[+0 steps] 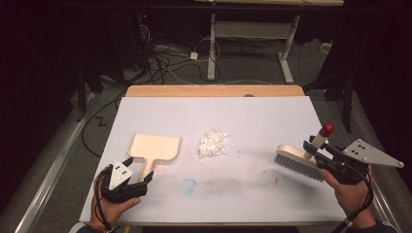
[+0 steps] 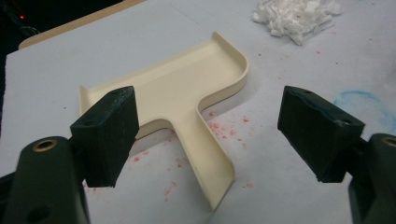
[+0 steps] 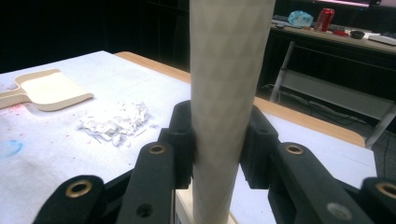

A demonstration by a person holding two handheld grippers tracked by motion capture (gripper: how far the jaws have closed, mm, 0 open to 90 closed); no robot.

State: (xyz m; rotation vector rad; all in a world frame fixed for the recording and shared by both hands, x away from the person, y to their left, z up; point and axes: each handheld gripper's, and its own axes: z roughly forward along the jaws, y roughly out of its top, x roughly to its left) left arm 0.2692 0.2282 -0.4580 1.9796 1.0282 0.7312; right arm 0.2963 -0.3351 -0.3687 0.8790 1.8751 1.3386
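Jaws clamp brush [image 1: 300,160], dustpan [image 1: 154,148] straddled

**Around the Work: Stains, Cables and a Second Desk**

A white sheet [image 1: 272,121] covers the tabletop [image 1: 214,91], whose wooden edge shows at 12 o'clock. On the sheet, a blue smudge [image 1: 189,184] sits toward 6 o'clock, and red specks [image 2: 219,128] are scattered nearby. Beyond the tabletop, tangled cables [image 1: 165,60] lie on the floor toward 11 o'clock, beside the white legs of another desk [image 1: 212,48]. In the right gripper view, a red can [image 3: 324,19] and a crumpled blue item [image 3: 300,18] rest on a far desk at 1 o'clock.
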